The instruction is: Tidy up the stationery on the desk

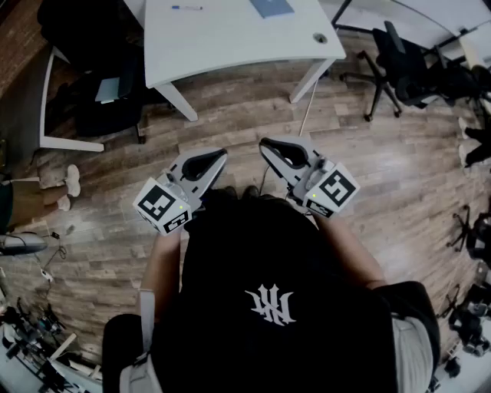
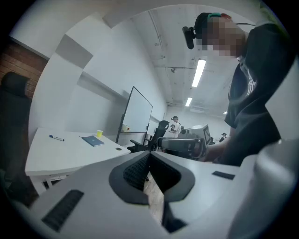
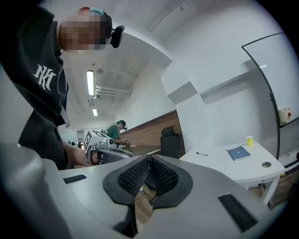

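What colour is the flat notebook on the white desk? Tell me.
Blue: flat notebook, clearest in right gripper view.

An open office: white desk [image 1: 230, 38], swivel chairs [image 1: 399, 65], whiteboard [image 2: 136, 114], wood-look floor [image 1: 230, 138], ceiling strip lights [image 2: 198, 72].

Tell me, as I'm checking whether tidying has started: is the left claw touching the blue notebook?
Apart. Head view shows the left claw over the wooden floor, well short of the white desk where the blue notebook lies.

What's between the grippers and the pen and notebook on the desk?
Nothing visible. The left gripper and right gripper, both shut and empty, hang over wood floor short of the desk; the pen and notebook lie in the open.
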A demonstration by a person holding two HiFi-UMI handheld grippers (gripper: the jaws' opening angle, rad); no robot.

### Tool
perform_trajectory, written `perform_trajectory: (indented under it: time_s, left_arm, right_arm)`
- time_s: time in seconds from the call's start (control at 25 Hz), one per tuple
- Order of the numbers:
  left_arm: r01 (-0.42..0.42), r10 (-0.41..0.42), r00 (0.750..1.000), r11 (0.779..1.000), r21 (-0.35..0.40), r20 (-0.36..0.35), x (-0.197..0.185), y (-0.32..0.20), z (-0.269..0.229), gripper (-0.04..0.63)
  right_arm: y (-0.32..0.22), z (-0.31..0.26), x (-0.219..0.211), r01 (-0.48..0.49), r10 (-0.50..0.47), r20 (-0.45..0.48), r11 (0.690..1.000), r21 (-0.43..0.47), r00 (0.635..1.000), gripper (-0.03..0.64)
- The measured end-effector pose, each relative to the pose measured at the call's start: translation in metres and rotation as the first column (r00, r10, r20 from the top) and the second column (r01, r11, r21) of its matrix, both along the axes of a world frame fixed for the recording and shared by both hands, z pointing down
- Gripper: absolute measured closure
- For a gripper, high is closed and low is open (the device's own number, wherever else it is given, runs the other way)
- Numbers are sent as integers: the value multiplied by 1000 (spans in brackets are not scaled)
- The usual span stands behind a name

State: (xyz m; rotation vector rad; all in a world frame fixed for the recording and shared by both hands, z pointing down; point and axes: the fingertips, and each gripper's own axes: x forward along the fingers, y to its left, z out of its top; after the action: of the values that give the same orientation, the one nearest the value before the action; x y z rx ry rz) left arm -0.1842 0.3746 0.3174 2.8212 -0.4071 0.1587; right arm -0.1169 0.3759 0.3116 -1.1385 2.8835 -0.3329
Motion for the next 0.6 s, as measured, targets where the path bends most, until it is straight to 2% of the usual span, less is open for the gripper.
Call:
perform_trajectory:
  time_s: [0.36,0.6]
  left_arm:
    - [70,-69,998,997,26,-12,-14,-36,-9,592]
    - [55,-55,998,998,7,-14,-4,-38,-5,592]
  right_arm:
    - [-16,2,14,-21,22,-7,1000,18,1000,568]
    - [-18,1,21,-24,24,29,1000,4,999,568]
